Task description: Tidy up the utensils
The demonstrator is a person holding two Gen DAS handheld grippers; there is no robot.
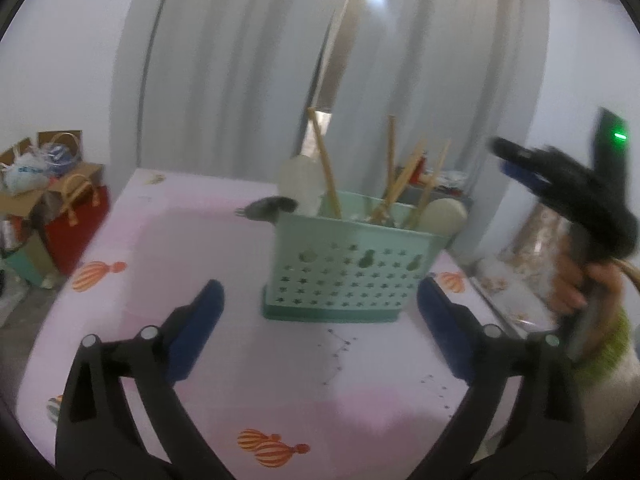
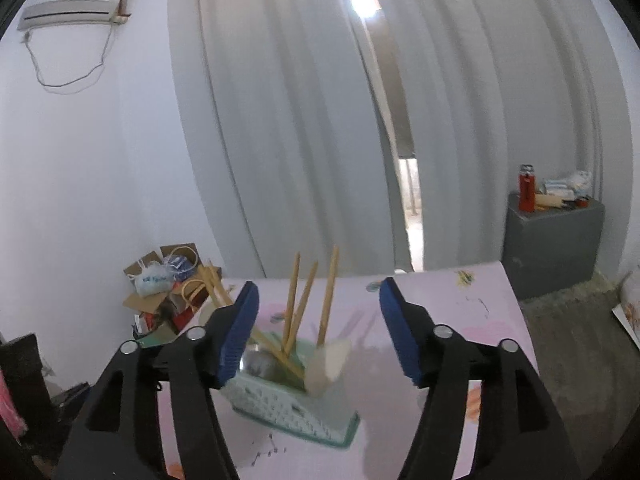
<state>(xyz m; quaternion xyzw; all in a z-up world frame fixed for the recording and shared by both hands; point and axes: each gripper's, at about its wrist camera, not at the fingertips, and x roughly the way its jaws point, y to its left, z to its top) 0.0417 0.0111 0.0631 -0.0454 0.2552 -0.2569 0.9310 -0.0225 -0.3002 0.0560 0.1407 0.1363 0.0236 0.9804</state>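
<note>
— Both tools spread?
— Yes. Left tool (image 1: 320, 300) stands wide, nothing between its pads, low over the pink worktop (image 1: 200, 240) just short of the green caddy (image 1: 344, 276).
— And the right tool (image 2: 318, 320)?
— Also apart and empty, above the caddy.
— Utensils?
— Wooden chopsticks (image 2: 330, 292) and pale spoons (image 1: 442, 216) stand in the caddy; a dark utensil (image 1: 268, 208) leans over its left rim.

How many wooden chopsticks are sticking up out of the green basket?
4, as far as the left wrist view shows. One chopstick leans at the left of the green basket, one stands mid-basket, two lean right. Blur may hide more.
</note>
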